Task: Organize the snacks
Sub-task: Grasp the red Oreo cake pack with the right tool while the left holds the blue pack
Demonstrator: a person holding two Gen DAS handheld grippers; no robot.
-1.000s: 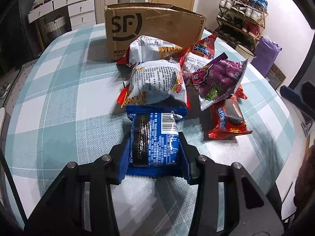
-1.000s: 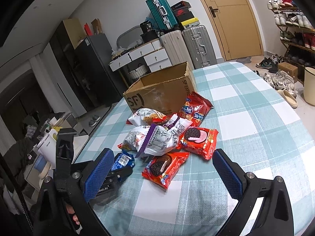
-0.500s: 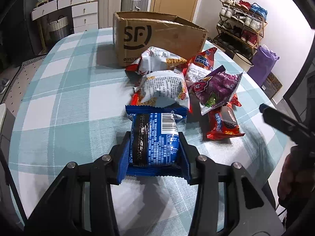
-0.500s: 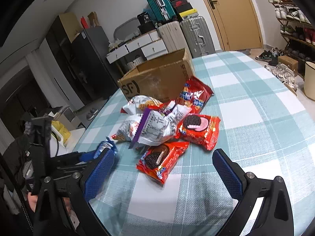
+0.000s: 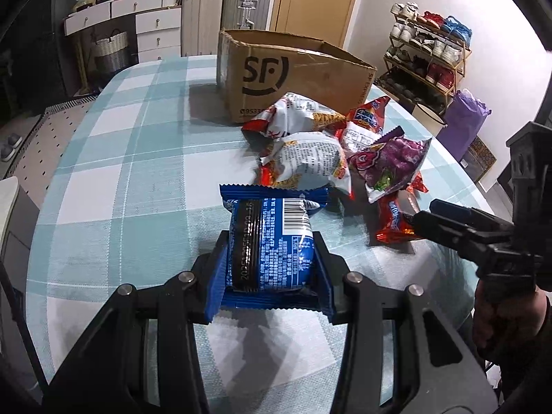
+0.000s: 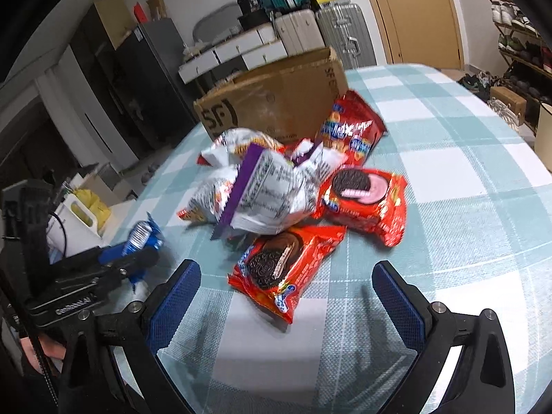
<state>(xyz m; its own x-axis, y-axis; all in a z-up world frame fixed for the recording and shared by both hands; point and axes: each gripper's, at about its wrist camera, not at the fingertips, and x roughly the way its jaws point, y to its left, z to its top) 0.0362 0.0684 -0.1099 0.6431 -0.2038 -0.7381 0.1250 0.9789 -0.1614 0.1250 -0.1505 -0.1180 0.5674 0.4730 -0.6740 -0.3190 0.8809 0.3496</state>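
My left gripper (image 5: 270, 272) is shut on a blue cookie packet (image 5: 270, 241), held above the checked tablecloth. Beyond it lies a pile of snacks: two white chip bags (image 5: 310, 162), a purple bag (image 5: 393, 162) and red cookie packs. An open cardboard box (image 5: 296, 76) stands behind the pile. My right gripper (image 6: 286, 296) is open, nothing between its blue pads, hovering just short of a red cookie pack (image 6: 286, 265). A second red cookie pack (image 6: 365, 200) lies to its right. The left gripper with the blue packet (image 6: 143, 238) shows at the left edge there.
The table (image 5: 120, 179) has a teal and white checked cloth. The right gripper's black body (image 5: 483, 238) and a hand reach in from the right of the left wrist view. Suitcases, drawers and a shoe rack stand around the room.
The left gripper lifted slightly with the blue packet and drew back from the pile. The right gripper descended toward the red cookie pack and entered the left wrist view from the right.
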